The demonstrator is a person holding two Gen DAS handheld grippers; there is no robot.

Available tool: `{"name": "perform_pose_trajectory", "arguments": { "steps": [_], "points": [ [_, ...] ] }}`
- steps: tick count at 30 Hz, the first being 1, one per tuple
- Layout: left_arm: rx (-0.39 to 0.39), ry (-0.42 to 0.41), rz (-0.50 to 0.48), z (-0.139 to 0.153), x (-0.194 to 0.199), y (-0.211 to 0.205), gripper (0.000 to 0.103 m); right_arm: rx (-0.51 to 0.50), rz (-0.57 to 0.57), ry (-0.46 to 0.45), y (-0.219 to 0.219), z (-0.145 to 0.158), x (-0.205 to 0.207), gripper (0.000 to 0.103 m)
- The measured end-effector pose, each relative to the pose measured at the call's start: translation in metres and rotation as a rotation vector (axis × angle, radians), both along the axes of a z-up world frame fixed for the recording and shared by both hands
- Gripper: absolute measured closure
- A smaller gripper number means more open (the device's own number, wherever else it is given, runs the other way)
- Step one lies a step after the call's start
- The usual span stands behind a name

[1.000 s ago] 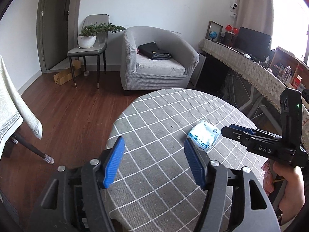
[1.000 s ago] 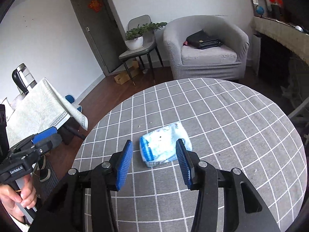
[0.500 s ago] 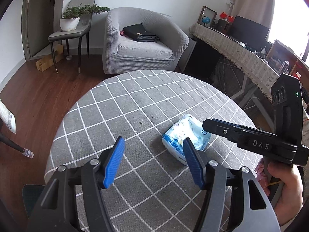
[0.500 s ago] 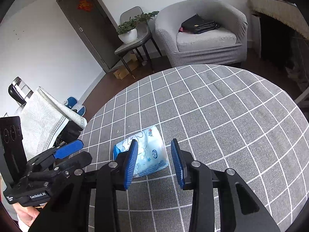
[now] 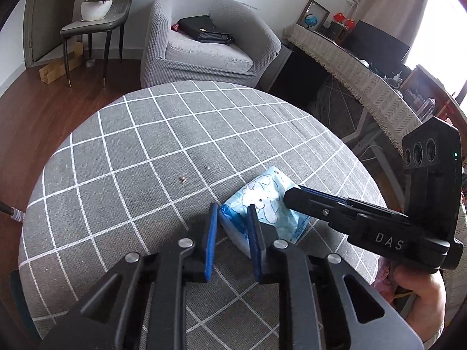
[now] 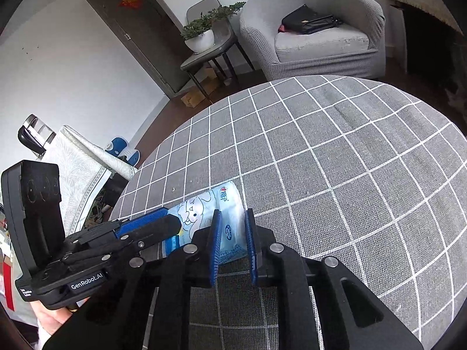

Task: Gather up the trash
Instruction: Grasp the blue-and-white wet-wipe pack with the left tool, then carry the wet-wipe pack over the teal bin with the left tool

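A blue and white tissue pack (image 5: 265, 192) (image 6: 204, 201) lies on the round table with the grey checked cloth (image 5: 146, 145) (image 6: 350, 160), near its front edge. My left gripper (image 5: 232, 206) is closing its jaws, and the pack's near left corner fills the gap between the blue pads. My right gripper (image 6: 233, 211) is closing too, with the pack's right end between its pads. Each gripper shows in the other's view: the right gripper (image 5: 292, 197) lies across the pack from the right, the left gripper (image 6: 169, 217) from the left.
A small crumb (image 5: 182, 178) lies on the cloth left of the pack. Behind the table stand a grey armchair (image 5: 204, 46) with a black bag and a chair with a potted plant (image 5: 96, 8). A long desk (image 5: 364, 75) runs along the right. A cloth-covered table (image 6: 78, 160) stands at left.
Both grippers have come down and in onto the pack and narrowed their jaws from wide to a tight gap around its two ends.
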State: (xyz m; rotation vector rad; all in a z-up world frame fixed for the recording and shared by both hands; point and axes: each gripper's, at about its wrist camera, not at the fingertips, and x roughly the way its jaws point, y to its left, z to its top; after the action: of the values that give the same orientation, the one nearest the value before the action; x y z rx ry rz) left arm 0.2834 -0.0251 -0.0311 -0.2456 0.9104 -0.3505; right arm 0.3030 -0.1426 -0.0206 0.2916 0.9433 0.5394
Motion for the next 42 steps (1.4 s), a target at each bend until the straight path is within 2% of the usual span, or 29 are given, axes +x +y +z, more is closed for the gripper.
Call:
{"name": "perform_pose_trajectory", "arguments": {
  "steps": [2,7,16,32,42],
  "points": [
    [0.01,-0.006,0.002,0.001,-0.001,-0.001,0.083,-0.008,-0.002,-0.003,0.002,0.001,-0.001,0.089],
    [0.047,-0.033,-0.004,0.007,-0.008,-0.002,0.091,-0.031,-0.014,-0.019,0.005,0.006,-0.003,0.093],
    [0.072,-0.062,0.007,0.014,-0.028,0.016,0.093,-0.036,-0.008,-0.04,0.024,0.014,-0.013,0.095],
    [0.094,-0.09,0.069,0.03,-0.087,0.088,0.093,-0.011,0.055,-0.076,0.09,0.03,-0.055,0.095],
    [0.124,-0.106,0.138,0.037,-0.125,0.142,0.093,-0.007,0.121,-0.087,0.15,0.033,-0.077,0.095]
  ]
}}
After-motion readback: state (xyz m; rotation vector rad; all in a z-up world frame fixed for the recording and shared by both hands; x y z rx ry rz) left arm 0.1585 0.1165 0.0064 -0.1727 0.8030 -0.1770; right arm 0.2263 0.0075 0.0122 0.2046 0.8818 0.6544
